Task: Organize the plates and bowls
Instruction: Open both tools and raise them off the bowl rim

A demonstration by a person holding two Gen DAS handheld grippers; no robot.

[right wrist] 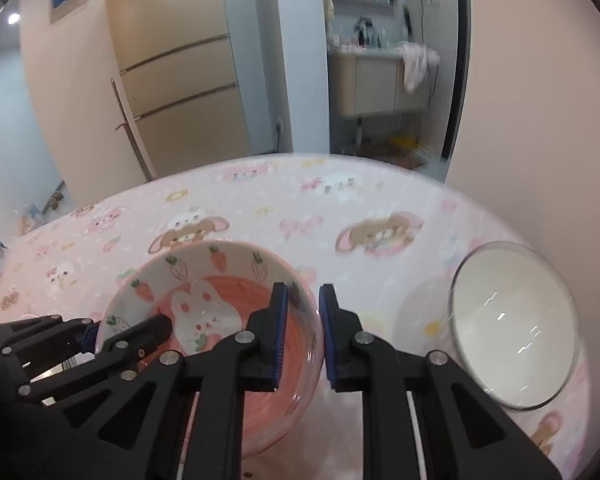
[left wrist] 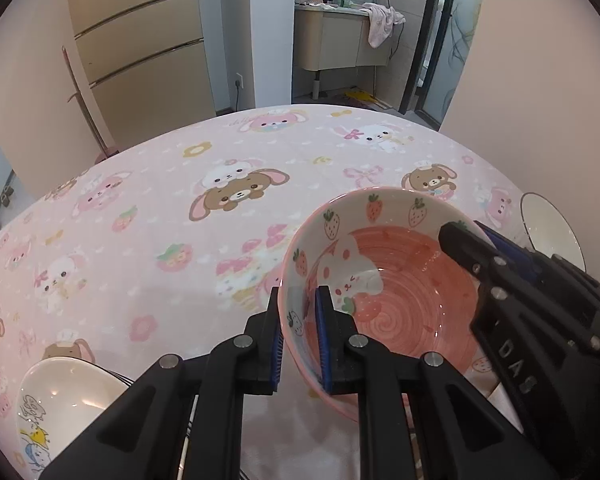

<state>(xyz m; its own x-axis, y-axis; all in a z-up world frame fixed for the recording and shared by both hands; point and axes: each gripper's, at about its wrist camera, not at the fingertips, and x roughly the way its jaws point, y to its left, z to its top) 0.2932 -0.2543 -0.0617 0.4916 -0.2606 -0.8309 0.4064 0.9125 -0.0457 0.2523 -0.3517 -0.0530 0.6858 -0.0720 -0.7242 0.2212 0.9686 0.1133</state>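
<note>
A pink strawberry-and-bunny bowl [left wrist: 396, 288] is held tilted above the table. My left gripper [left wrist: 299, 340] is shut on its left rim, one pad inside and one outside. My right gripper [right wrist: 303, 334] straddles the bowl's right rim [right wrist: 204, 280], one finger inside and one outside, with a small gap showing. It also shows in the left wrist view [left wrist: 480, 256] at the bowl's right edge. A white cartoon-print bowl [left wrist: 64, 404] sits at the lower left. A white bowl [right wrist: 516, 328] lies tilted at the right, also showing in the left wrist view [left wrist: 548, 224].
The table wears a pink cartoon-animal cloth [left wrist: 180, 220]. Beyond the far edge stand a beige fridge [left wrist: 140, 40] and a bathroom vanity [left wrist: 340, 40] with a towel hanging over it. A wall [right wrist: 540, 120] is close on the right.
</note>
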